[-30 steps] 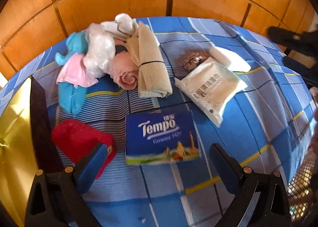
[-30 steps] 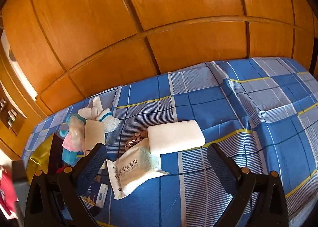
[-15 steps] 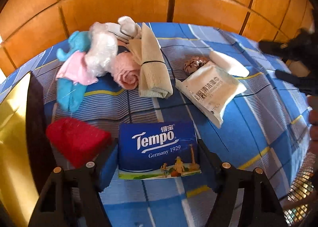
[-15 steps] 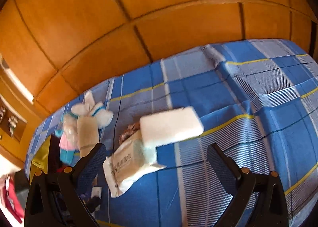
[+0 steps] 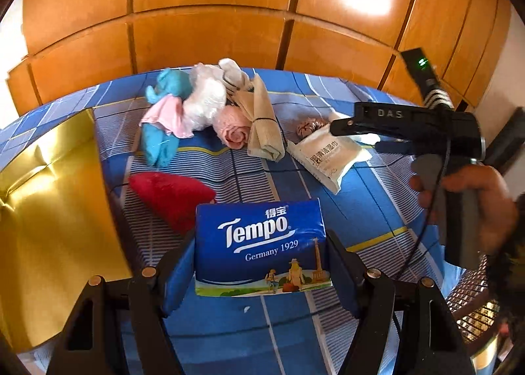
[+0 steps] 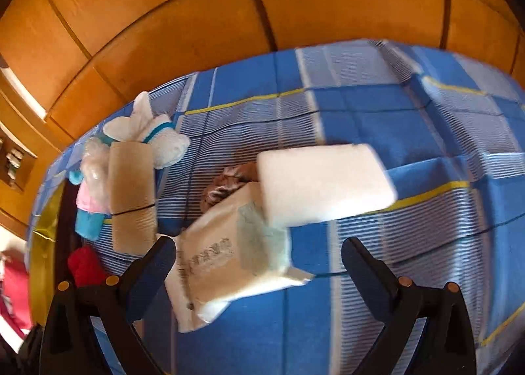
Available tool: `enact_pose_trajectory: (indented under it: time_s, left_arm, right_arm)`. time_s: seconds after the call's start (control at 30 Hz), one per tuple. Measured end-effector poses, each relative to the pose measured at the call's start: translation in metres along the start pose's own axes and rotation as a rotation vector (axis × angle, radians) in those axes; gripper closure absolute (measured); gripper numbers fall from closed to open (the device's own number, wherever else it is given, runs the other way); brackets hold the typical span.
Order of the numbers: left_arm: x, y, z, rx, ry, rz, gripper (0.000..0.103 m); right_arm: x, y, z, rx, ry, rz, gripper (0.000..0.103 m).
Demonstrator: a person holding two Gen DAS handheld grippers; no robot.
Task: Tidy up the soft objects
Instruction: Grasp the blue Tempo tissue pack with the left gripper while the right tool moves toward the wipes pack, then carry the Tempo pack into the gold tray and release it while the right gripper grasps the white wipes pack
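The left hand-held gripper (image 5: 261, 263) is clamping the blue Tempo tissue pack (image 5: 261, 243) by its two short sides, lifted just off the bed (image 5: 361, 207), over the near edge. The right hand-held gripper (image 6: 259, 263) is hanging open, pads touching nothing, over the white wet-wipes pack (image 6: 229, 256) in the middle of the bed, with a white foam block (image 6: 325, 184) overlapping the pack's far end. A red plush piece (image 5: 170, 191) is lying just beside the tissue pack. A blue plush toy (image 5: 164, 119), pink rolled cloth (image 5: 233, 125) and beige folded towel (image 5: 262, 119) are sitting clustered near the far edge. A gold bag (image 5: 49, 210) is standing at the left edge.
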State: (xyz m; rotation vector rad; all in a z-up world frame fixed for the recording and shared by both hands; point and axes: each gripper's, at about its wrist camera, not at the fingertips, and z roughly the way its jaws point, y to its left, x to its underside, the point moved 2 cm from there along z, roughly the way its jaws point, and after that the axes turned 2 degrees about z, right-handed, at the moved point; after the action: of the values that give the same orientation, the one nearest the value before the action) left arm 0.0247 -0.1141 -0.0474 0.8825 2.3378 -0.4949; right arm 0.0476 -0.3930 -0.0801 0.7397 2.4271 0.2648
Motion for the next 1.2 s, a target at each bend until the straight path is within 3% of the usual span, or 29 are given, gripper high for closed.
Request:
enact_pose_trajectory:
  time_s: [0.13, 0.3, 0.37, 0.5, 0.63, 0.77, 0.9, 1.03, 1.2]
  left_arm:
    - [0.004, 0.007, -0.013, 0.008, -0.015, -0.023, 0.029]
    - [0.006, 0.013, -0.026, 0.013, -0.036, -0.043, 0.029]
    - [0.007, 0.016, -0.031, 0.021, -0.042, -0.054, 0.029]
    - [0.009, 0.020, -0.037, 0.023, -0.049, -0.072, 0.029]
    - [0.009, 0.026, -0.040, 0.023, -0.054, -0.102, 0.029]
    - [0.011, 0.029, -0.042, 0.013, -0.054, -0.111, 0.029]
    - [0.012, 0.034, -0.045, 0.000, -0.057, -0.128, 0.029]
    - [0.013, 0.039, -0.044, -0.006, -0.053, -0.148, 0.029]
    - [0.012, 0.038, -0.045, -0.012, -0.055, -0.146, 0.029]
  right_arm:
    - [0.013, 0.012, 0.005, -0.221, 0.119, 0.039, 0.005]
    - [0.048, 0.039, 0.003, -0.345, 0.294, -0.038, 0.007]
    - [0.059, 0.051, -0.003, -0.327, 0.315, -0.121, 0.009]
    - [0.072, 0.078, -0.019, -0.202, 0.312, -0.385, 0.014]
    - [0.070, 0.094, -0.025, -0.033, 0.223, -0.576, 0.014]
    - [0.049, 0.096, -0.009, -0.023, 0.195, -0.587, 0.014]
    - [0.031, 0.096, 0.017, -0.050, 0.280, -0.590, 0.014]
    - [0.020, 0.094, 0.034, -0.008, 0.294, -0.638, 0.014]
    - [0.011, 0.090, 0.043, -0.074, 0.346, -0.591, 0.012]
